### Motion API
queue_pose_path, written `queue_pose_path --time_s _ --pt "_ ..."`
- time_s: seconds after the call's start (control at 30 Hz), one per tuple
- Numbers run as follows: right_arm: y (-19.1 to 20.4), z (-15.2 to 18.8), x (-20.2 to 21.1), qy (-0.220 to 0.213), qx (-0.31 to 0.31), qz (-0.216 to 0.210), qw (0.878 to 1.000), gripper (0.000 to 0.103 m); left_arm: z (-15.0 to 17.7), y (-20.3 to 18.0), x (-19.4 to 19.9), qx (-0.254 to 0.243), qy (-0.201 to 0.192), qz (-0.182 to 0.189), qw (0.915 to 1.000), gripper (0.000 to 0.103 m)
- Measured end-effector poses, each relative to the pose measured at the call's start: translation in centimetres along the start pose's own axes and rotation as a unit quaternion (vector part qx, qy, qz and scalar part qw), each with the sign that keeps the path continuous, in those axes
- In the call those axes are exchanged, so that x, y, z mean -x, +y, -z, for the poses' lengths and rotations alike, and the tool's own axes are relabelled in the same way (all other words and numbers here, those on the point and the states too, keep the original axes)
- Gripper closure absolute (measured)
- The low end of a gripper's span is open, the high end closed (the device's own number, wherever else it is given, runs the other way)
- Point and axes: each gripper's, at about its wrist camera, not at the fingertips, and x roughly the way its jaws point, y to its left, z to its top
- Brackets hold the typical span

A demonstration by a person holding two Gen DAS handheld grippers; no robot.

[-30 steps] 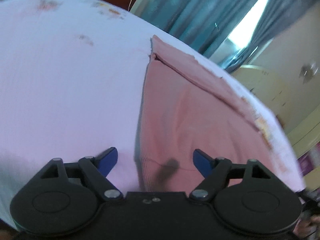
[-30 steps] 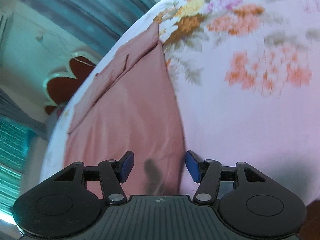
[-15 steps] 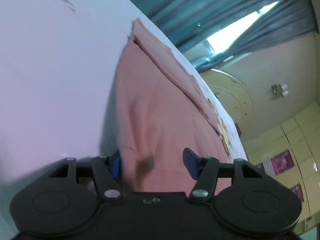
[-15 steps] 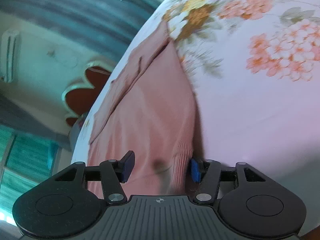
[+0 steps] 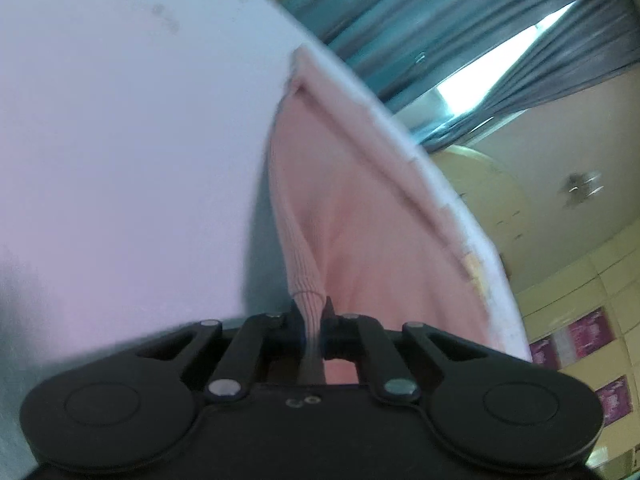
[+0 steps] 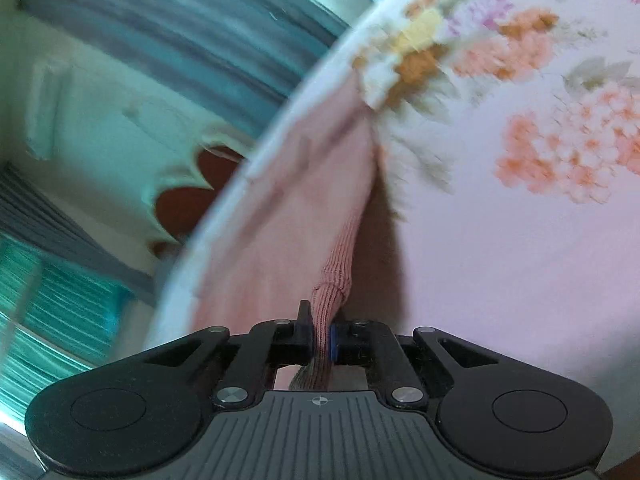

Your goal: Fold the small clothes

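A pink knit garment (image 5: 360,216) lies on a bed, stretching away from both grippers, with a folded-over band along its far side. My left gripper (image 5: 312,316) is shut on the ribbed hem corner at the garment's left edge, which is lifted off the sheet. In the right wrist view the same garment (image 6: 304,208) runs away from me. My right gripper (image 6: 322,334) is shut on the ribbed hem corner at its right edge, also lifted and casting a shadow.
The bed sheet is plain pale pink to the left (image 5: 120,140) and printed with orange and yellow flowers to the right (image 6: 520,120). Grey-blue curtains (image 5: 460,28) and a bright window lie beyond the bed. A scalloped headboard (image 6: 188,200) stands at the far end.
Both grippers went from open over the hem to shut on its two corners. The hem corners have risen off the sheet and both views have tilted up.
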Motion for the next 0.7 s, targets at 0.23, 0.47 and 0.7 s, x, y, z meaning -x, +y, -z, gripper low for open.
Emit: queue_pose_path --time_s 0.23,0.47,0.7 --pt "2.8 -3.1 1.3 -0.055 0.003 -0.07 0.996 0.097 -2.7 -2.6 1.7 0.028 -0.059 0.062 0.9959 0.097" --pt "8.4 -11.6 -1.3 -0.103 0.023 -0.081 0.991 0.097 -11.0 -7.4 -1.0 0.038 -0.113 0.125 0.9849 0.098" --pt "9.8 -20.7 -8.7 -0.108 -0.017 -0.054 0.993 0.097 -19.8 -9.9 -9.1 0.041 -0.109 0.12 0.9859 0.097"
